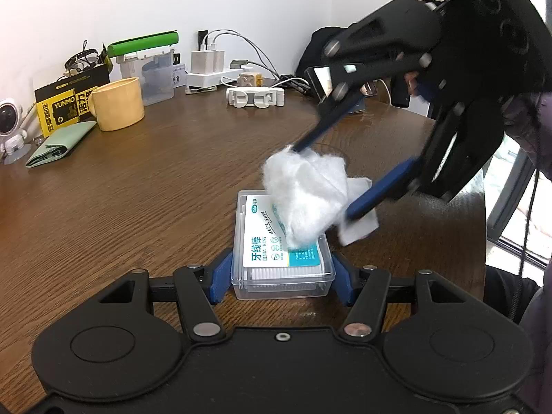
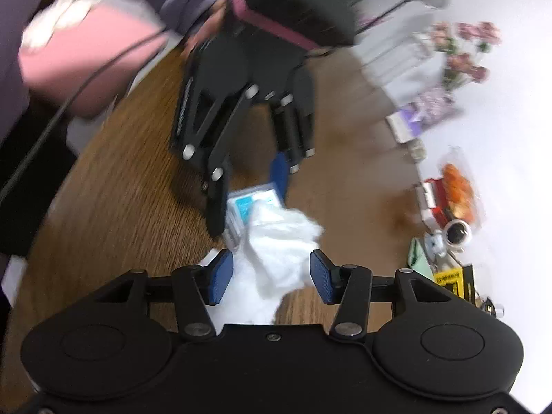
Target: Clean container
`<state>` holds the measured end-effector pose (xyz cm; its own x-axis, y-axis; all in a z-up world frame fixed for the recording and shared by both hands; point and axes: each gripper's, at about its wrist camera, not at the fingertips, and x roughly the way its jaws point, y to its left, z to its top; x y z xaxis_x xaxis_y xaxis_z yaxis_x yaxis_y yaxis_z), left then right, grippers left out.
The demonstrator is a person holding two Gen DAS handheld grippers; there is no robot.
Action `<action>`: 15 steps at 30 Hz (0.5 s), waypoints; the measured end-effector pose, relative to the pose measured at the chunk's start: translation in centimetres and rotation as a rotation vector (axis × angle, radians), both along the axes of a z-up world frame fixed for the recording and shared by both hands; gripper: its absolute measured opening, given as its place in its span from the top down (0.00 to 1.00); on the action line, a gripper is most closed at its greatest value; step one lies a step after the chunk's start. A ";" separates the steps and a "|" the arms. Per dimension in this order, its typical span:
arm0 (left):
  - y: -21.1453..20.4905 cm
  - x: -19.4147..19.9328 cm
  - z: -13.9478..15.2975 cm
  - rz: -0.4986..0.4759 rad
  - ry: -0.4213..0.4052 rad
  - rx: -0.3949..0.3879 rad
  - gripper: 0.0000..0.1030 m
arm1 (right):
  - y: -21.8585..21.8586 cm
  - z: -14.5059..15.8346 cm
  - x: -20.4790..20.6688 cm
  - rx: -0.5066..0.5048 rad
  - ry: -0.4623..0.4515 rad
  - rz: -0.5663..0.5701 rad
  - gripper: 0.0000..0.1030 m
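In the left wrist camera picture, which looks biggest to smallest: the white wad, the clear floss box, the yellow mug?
1. Clear floss box, though it sits nearest the camera.
2. White wad, close behind it in size.
3. Yellow mug, farther back, so its true size is unsure.

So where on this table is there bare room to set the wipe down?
Bare wood lies left of the dental floss box, between it and the green pouch, and behind it toward the white holder. The back edge is crowded: yellow mug, chargers, cables. The right gripper with the white wipe fills the box's right side.
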<state>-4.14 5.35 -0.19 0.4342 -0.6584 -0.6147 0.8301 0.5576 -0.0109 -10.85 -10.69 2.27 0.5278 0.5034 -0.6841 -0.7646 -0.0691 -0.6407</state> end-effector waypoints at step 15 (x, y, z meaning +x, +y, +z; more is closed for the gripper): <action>0.0 -0.4 0.1 -0.007 0.001 0.000 0.44 | -5.0 2.8 4.2 0.768 0.562 -0.229 0.84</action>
